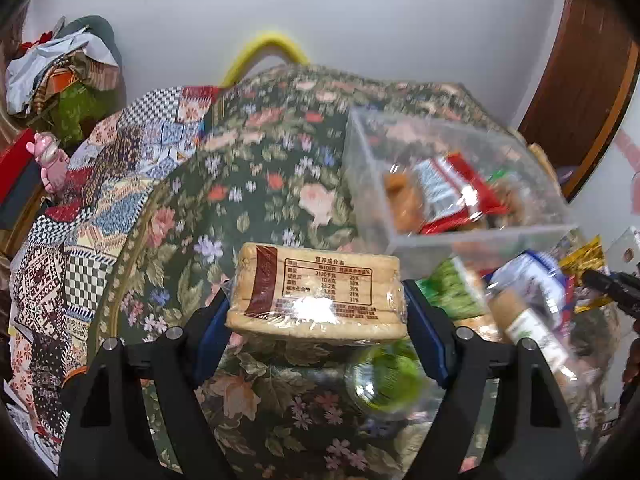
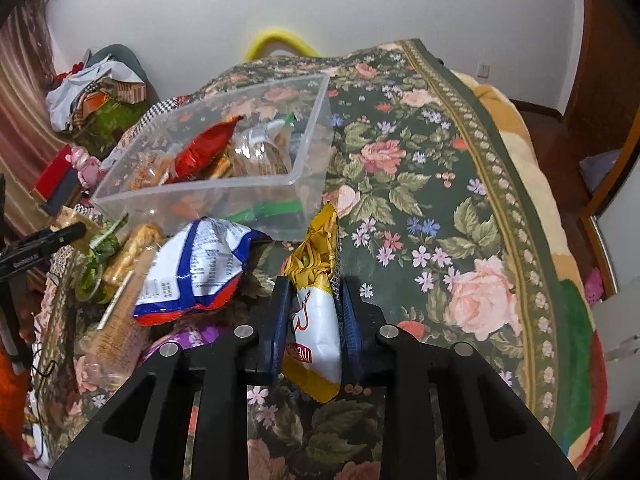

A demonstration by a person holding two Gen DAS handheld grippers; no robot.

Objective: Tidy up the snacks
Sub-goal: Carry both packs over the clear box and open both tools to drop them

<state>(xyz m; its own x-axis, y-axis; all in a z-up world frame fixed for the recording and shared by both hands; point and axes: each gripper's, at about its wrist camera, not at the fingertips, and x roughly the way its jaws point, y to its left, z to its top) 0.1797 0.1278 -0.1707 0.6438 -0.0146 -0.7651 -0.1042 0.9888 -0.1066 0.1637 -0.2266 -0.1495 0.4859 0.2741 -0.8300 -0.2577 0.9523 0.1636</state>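
Observation:
My left gripper is shut on a clear-wrapped pack of beige biscuits with a nutrition label, held above the floral cloth. My right gripper is shut on a yellow and white snack packet, held upright above the cloth. A clear plastic bin holding several snack packs stands to the right in the left wrist view and to the upper left in the right wrist view. A white and blue bag and other loose snacks lie in front of the bin.
The floral cloth covers a bed-like surface, with a patchwork cloth at its left. A green-filled clear pack lies below the left gripper. A clutter pile and pink toy sit far left. A wooden door stands right.

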